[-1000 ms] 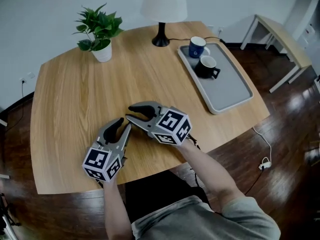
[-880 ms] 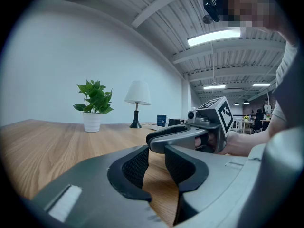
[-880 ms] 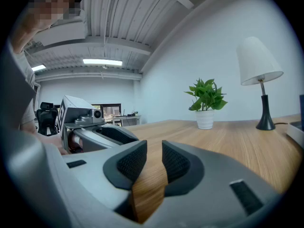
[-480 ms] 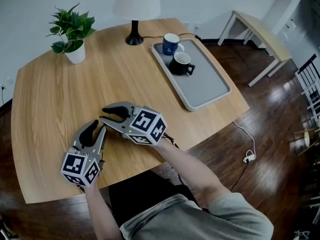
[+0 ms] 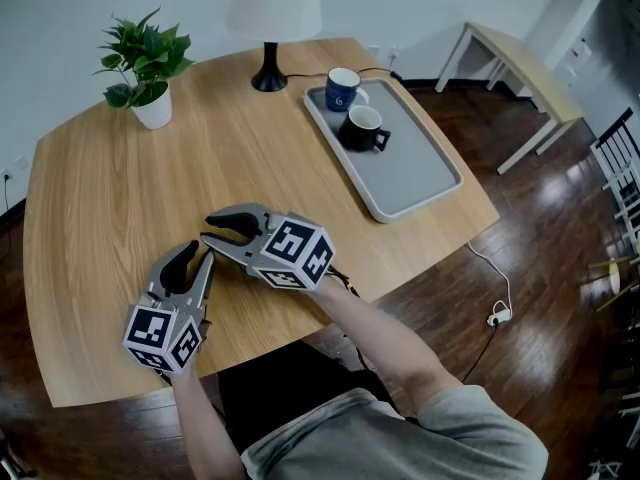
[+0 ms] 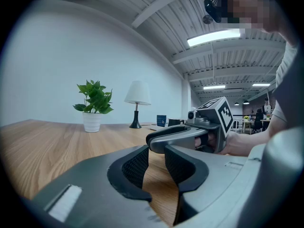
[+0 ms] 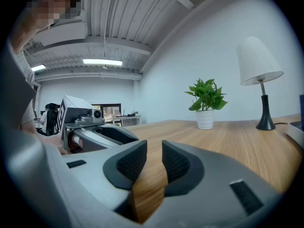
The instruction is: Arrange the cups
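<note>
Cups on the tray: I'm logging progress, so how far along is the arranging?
Looks done: the blue cup and the black cup both stand upright at the far end of the grey tray. In hand: nothing. The left gripper and right gripper are empty, jaws nearly closed, near the front of the wooden table. Left: no other cup is in view, so possibly nothing remains.

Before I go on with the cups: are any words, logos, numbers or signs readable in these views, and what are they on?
No text reads clearly.
Blue cup: a small white round mark on its side, too small to read.
Marker cubes: square black-and-white patterns only, no letters or digits.
Black cup, tray, lamp, plant pot: no print visible.
</note>
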### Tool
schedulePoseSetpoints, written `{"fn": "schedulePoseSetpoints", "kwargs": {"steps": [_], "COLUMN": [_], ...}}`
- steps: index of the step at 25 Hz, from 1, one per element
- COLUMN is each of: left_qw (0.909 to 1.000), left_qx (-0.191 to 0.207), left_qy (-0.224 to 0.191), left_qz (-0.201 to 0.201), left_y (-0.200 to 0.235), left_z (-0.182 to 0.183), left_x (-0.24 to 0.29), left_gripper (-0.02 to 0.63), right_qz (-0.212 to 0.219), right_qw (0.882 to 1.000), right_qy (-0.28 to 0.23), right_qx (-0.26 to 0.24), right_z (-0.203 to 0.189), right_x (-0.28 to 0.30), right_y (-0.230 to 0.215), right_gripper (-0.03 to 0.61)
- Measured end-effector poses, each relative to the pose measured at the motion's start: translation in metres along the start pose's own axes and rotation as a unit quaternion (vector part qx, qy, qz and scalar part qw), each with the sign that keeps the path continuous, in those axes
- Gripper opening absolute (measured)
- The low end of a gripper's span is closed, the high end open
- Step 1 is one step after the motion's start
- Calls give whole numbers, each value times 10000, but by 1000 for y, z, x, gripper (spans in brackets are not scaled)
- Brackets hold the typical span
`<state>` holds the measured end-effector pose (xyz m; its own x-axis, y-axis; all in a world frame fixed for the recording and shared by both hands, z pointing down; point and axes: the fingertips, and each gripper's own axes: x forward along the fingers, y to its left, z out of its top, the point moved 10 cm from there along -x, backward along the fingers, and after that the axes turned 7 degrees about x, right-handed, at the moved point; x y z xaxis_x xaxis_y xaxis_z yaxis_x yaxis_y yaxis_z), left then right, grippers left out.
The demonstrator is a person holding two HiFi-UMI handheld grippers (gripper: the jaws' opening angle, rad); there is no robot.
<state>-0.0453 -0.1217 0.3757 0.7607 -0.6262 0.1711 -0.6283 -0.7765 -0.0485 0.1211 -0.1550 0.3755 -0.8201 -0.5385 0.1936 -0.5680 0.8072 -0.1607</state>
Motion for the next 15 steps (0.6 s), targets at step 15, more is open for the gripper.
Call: {"fn": "schedulePoseSetpoints", "kwargs": {"steps": [15], "left_qw": [10000], "left_qx": [3], "left_qy": [13], "left_qz": [9], "left_y": [0], "left_z": [2], "left_x": [1], "left_gripper": [117], "right_qz": [13], "right_qw": [10000], "right_qy": [18], "right_qx": [5], "right_z": [1], "right_x": [0], "right_y": [-1], "right_gripper": [92]}}
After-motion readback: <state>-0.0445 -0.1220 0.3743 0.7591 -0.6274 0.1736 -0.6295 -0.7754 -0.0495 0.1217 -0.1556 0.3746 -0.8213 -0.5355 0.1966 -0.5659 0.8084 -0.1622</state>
